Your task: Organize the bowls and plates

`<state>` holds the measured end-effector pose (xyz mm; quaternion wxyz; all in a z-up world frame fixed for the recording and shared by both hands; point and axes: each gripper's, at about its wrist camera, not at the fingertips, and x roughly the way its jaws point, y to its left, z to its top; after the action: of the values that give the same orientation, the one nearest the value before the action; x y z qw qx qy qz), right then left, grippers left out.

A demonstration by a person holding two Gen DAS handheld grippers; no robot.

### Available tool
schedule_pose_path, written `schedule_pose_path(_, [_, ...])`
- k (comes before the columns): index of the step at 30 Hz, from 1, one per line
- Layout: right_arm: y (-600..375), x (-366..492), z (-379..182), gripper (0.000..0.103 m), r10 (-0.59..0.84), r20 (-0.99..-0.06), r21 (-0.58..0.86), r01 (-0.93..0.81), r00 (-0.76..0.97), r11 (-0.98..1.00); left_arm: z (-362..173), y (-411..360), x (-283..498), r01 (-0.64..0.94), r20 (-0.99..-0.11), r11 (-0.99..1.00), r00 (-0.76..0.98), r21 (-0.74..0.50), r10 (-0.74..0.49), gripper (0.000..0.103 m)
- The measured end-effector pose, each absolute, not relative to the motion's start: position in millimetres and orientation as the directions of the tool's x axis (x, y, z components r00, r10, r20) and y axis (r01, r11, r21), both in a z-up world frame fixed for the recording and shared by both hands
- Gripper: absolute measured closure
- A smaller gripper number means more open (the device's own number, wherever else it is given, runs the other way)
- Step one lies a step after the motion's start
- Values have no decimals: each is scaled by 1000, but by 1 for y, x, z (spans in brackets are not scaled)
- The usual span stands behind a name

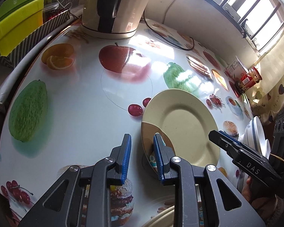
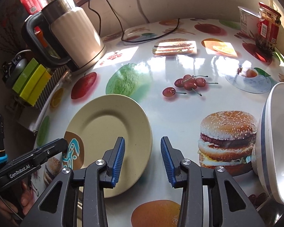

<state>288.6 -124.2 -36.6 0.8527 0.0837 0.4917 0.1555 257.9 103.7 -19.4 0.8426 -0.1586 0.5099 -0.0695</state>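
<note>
A cream plate (image 1: pixel 183 126) with a brown patterned patch lies flat on the fruit-print table; it also shows in the right wrist view (image 2: pixel 108 130). My left gripper (image 1: pixel 142 141) is open, its right finger over the plate's near-left rim, holding nothing. My right gripper (image 2: pixel 143 145) is open and empty just above the plate's right edge; it shows in the left wrist view (image 1: pixel 227 141). White bowls (image 2: pixel 276 141) with a dark rim line stand tilted on edge at the right, also in the left wrist view (image 1: pixel 257 132).
A cream electric kettle (image 2: pixel 73 36) with a black cable stands at the back. Yellow-green boxes (image 1: pixel 15 24) sit at the table's left edge. A jar and carton (image 2: pixel 267 22) stand at the far right. Another plate's rim (image 1: pixel 161 217) shows under my left gripper.
</note>
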Motion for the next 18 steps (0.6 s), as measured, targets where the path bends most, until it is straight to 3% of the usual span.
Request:
schedule_pose_path(10, [-123,290,-40,80,362,-812,309,-190,458,932,-21,100,260,-38,-837,942,472,-335,-278,81])
schedule_pose_path(18, [-121,290,-39,81,365,-810,313,-188,460,931,-19,95,261,-17,-837,950,478,-312,-266,87])
